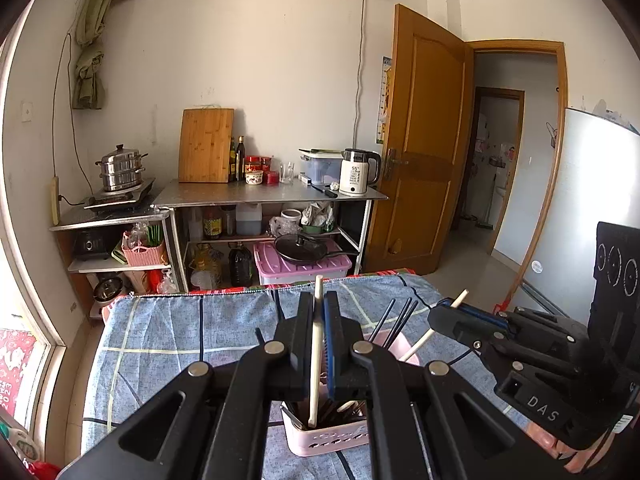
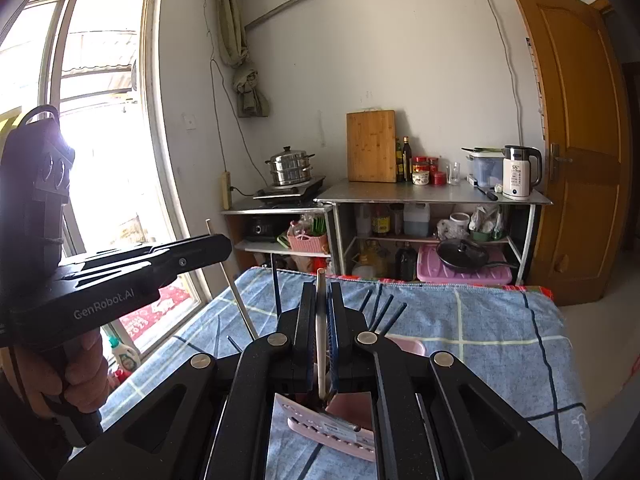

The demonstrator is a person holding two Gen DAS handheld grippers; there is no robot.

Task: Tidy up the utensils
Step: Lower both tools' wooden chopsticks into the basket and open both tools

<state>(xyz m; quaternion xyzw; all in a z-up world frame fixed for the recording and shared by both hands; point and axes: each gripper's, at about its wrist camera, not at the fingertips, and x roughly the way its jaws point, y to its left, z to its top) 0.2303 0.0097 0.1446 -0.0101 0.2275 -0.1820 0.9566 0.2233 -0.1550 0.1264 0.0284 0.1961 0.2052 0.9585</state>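
Observation:
My left gripper (image 1: pixel 319 300) is shut on a cream chopstick (image 1: pixel 316 344) that stands nearly upright, its lower end in a pink slotted basket (image 1: pixel 332 438) of dark utensils. My right gripper (image 2: pixel 321 292) is shut on a second cream chopstick (image 2: pixel 320 344) above the same basket (image 2: pixel 332 432). Each gripper shows in the other's view: the right gripper (image 1: pixel 444 307) with its stick slanting, the left gripper (image 2: pixel 224 246) with a person's hand on its handle. Several black chopsticks (image 1: pixel 394 320) stand in a pink cup (image 2: pixel 406 345) just behind.
A blue checked cloth (image 1: pixel 168 340) covers the table. Beyond its far edge stand a steel shelf unit (image 1: pixel 264 194) with a kettle (image 1: pixel 358 172), a cutting board and a steamer pot. A wooden door (image 1: pixel 420 140) is at the right, a window (image 2: pixel 100 120) at the left.

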